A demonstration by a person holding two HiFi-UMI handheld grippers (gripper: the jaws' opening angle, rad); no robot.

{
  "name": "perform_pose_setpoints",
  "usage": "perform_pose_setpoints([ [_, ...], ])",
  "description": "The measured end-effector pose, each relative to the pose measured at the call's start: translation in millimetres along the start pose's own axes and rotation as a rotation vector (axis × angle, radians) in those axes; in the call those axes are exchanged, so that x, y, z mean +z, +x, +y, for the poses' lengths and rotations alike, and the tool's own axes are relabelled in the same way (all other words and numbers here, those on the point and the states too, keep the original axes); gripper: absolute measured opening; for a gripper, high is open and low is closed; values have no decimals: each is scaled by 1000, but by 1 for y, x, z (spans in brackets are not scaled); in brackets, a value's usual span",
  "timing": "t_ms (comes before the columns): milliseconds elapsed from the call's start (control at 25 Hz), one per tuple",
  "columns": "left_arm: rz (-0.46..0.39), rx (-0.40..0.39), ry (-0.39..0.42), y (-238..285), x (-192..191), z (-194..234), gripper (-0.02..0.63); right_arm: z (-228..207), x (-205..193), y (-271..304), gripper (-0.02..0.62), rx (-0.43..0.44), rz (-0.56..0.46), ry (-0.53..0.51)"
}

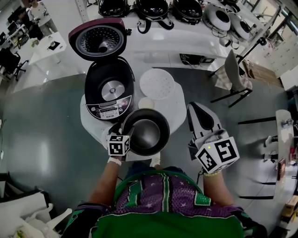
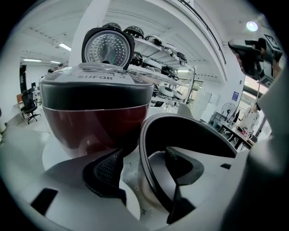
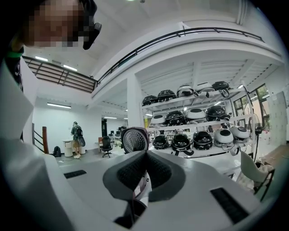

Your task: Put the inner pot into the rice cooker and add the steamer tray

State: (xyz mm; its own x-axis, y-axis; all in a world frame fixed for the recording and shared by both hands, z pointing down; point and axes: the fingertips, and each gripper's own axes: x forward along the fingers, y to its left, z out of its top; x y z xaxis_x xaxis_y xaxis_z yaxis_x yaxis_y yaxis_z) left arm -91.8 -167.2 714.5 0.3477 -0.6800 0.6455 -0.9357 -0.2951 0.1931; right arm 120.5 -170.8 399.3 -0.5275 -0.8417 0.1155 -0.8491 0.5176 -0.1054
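The rice cooker [image 1: 110, 90] stands open on the small round table [image 1: 179, 109], its lid [image 1: 98, 41] tipped back and its chamber bare. The black inner pot [image 1: 148, 135] sits on the table just in front of it. The white steamer tray [image 1: 157, 83] lies flat behind the pot. My left gripper [image 1: 126, 132] is at the pot's left rim. In the left gripper view, my left gripper [image 2: 144, 169] straddles the pot [image 2: 189, 131] rim, one pad inside and one outside, with a gap showing. My right gripper [image 1: 198, 111] hovers right of the pot, shut and empty [image 3: 145, 169].
A small cream disc [image 1: 145, 103] lies between tray and pot. A long bench with several other cookers [image 1: 153, 9] runs along the back, and a chair [image 1: 230, 76] stands to the right. A person [image 3: 76, 137] stands far off by a desk.
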Motion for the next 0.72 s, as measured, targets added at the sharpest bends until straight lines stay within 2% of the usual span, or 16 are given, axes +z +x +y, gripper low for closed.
perform_pose_setpoints([
  [160, 29, 8, -13, 2, -2, 4, 234, -2, -1, -2, 6, -4, 1, 3],
  [240, 45, 7, -2, 3, -4, 2, 150, -2, -1, -2, 6, -3, 0, 5],
  [360, 66, 26, 12, 2, -4, 1, 68, -3, -1, -2, 6, 1, 1, 11],
  [480, 87, 54, 12, 1, -3, 3, 35, -3, -2, -2, 6, 10, 7, 30],
  [720, 110, 69, 4, -1, -2, 3, 23, -2, 0, -5, 6, 11, -4, 41],
])
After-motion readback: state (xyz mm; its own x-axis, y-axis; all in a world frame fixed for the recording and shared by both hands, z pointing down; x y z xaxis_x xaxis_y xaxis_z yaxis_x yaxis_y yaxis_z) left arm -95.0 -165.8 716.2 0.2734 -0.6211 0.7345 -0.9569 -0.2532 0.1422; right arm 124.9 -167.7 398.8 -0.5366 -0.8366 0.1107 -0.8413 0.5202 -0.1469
